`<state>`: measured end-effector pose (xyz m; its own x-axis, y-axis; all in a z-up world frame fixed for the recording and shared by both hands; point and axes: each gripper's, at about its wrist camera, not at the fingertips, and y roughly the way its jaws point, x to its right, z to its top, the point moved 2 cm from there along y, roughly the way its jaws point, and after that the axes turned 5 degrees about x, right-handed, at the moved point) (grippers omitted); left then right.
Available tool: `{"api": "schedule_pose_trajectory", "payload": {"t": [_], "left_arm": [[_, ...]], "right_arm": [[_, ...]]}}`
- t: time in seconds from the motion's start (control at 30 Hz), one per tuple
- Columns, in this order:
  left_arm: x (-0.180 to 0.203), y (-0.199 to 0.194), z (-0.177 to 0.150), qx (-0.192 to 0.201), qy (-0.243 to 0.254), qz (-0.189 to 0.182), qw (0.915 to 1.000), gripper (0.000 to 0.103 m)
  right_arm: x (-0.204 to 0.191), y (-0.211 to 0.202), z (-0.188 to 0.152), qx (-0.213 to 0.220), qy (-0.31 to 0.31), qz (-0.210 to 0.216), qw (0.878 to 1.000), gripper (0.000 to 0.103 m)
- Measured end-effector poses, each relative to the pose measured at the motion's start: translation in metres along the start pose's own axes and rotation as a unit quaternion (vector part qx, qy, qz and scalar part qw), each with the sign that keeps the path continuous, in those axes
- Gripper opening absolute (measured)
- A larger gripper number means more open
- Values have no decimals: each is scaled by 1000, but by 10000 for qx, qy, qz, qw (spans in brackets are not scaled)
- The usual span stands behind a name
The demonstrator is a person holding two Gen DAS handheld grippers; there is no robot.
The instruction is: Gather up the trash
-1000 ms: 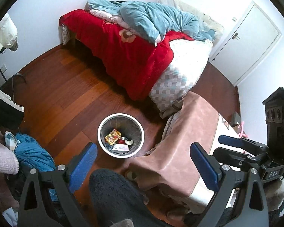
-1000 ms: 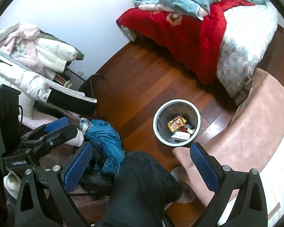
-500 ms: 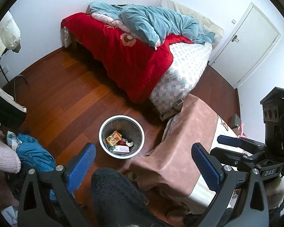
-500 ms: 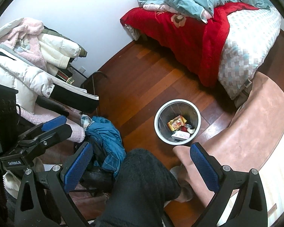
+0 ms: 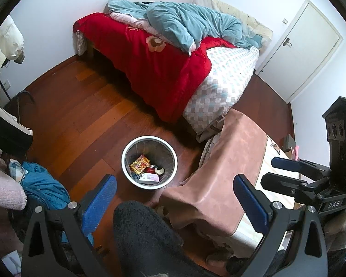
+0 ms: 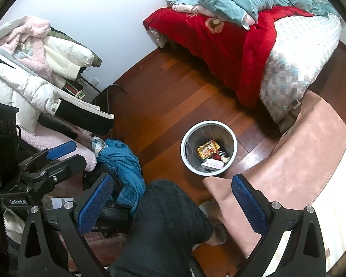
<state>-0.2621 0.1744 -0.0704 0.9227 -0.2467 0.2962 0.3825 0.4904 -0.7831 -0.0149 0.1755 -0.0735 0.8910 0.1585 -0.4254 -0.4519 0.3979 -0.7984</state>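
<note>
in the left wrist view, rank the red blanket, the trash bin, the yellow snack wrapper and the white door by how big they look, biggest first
1. Red blanket.
2. White door.
3. Trash bin.
4. Yellow snack wrapper.

The door stands farther off and fisheye-squeezed, so its true size is understated.

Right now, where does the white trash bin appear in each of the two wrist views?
Left wrist view: the trash bin stands on the wooden floor, just below centre, slightly left.
Right wrist view: the trash bin stands right of centre, on the same floor.
Shared landmark: the yellow snack wrapper inside the bin; the red blanket lies beyond it.
</note>
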Motion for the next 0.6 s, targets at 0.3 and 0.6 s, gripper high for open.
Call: {"api": "schedule_pose_trajectory", "payload": {"t": [0.3, 0.6], "left_arm": [[-1, 1, 0, -8, -10, -6, 10000, 103], [-5, 0, 0, -25, -31, 13, 10000, 103]], "right_arm": [[0, -1, 1, -5, -27, -15, 10000, 103], [-7, 1, -3, -97, -136, 16, 9999, 103]]}}
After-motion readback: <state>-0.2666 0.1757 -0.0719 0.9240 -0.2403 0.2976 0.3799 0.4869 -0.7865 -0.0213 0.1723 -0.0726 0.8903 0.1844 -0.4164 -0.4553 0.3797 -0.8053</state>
